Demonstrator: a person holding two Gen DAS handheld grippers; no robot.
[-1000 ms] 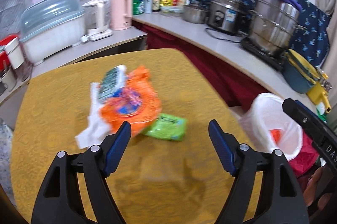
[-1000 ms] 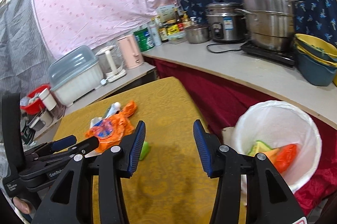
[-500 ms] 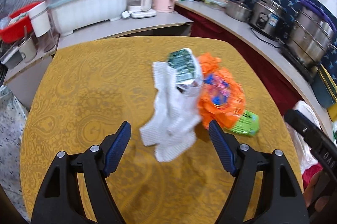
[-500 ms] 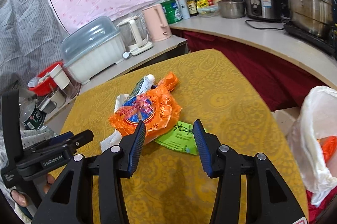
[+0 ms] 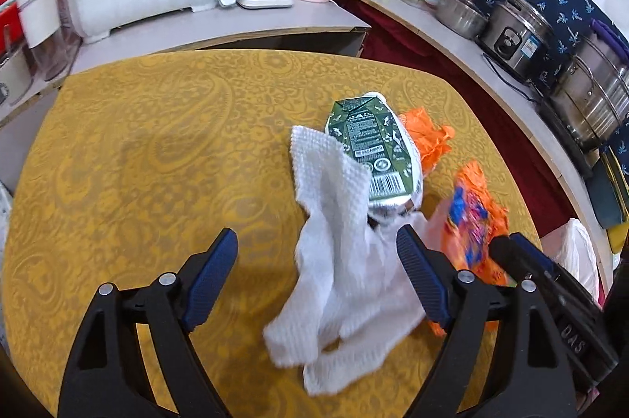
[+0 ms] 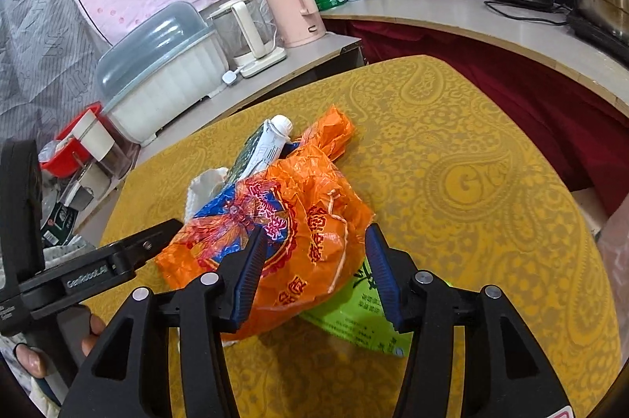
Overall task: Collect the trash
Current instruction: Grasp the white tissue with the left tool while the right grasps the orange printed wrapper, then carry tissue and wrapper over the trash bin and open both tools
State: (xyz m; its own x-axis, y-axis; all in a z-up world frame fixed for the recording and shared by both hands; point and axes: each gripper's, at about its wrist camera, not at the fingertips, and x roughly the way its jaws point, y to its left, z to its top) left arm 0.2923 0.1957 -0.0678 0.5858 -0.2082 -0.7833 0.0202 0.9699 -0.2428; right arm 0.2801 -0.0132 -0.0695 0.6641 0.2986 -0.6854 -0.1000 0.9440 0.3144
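A pile of trash lies on the yellow patterned table [image 5: 157,143]. It holds a crumpled white paper towel [image 5: 346,280], a dark green carton [image 5: 369,147] with a white cap, an orange plastic bag [image 6: 298,221] and a light green wrapper [image 6: 365,308]. My left gripper [image 5: 316,276] hovers over the towel with its jaws opening; the towel lies between them, close to the right finger, with no pad pressing. My right gripper [image 6: 310,280] straddles the near end of the orange bag, its jaws opening too, and nothing is gripped. Each gripper shows in the other's view.
A white-lined trash bin [image 5: 578,257] stands off the table's right edge. Behind the table runs a counter [image 6: 452,13] with a covered dish rack [image 6: 161,72], a pink kettle [image 6: 295,9], bottles and steel pots [image 5: 515,33]. A hand [image 6: 31,359] holds the left gripper.
Both grippers have come down and closer to the trash pile. The left view swung from the bin side onto the white towel, and the bin slid to the right edge of both views.
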